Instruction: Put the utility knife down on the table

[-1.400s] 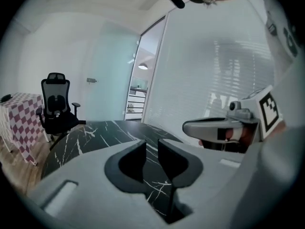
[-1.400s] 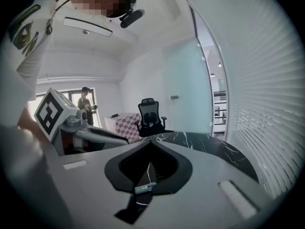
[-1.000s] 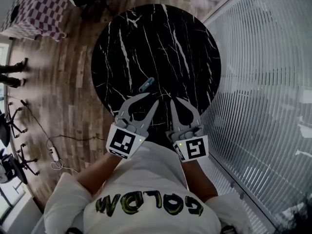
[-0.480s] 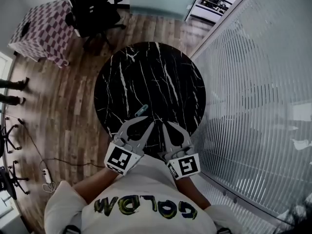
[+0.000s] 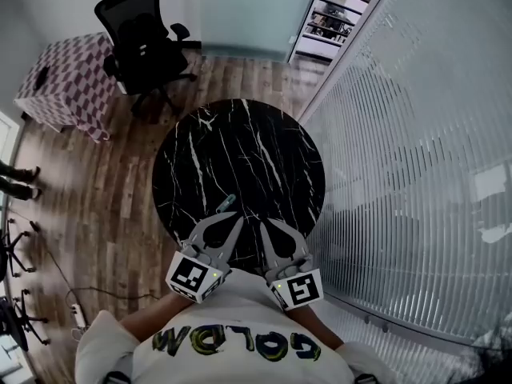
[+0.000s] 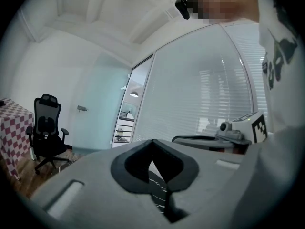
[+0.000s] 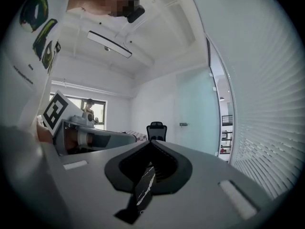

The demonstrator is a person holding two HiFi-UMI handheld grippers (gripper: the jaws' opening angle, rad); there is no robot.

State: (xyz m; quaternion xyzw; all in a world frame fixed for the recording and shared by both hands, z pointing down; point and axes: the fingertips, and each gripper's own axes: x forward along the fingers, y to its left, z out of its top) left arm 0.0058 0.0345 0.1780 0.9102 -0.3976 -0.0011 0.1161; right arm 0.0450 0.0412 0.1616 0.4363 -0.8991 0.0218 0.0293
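The utility knife [image 5: 226, 204], a small blue-grey bar, lies on the round black marble table [image 5: 264, 146] near its front edge. My left gripper [image 5: 239, 220] is shut and empty, its tips a little short of the knife and apart from it. To its right, my right gripper [image 5: 263, 225] is also shut with nothing in it. Both are held close to the person's body over the table's near rim. In the left gripper view the left gripper [image 6: 152, 141] shows its jaws meeting at the tip, and the right gripper [image 7: 151, 142] shows the same in the right gripper view. Neither gripper view shows the knife.
A black office chair [image 5: 144, 38] stands beyond the table, and a checked-cloth table [image 5: 60, 82] is at the back left. A glass wall with blinds [image 5: 416, 174] runs along the right. A person's feet [image 5: 16, 178] and a power strip [image 5: 78, 317] are on the wood floor at left.
Both grippers have drawn back toward the person's body, away from the knife. The head view has risen and takes in more of the room. The knife stays on the table.
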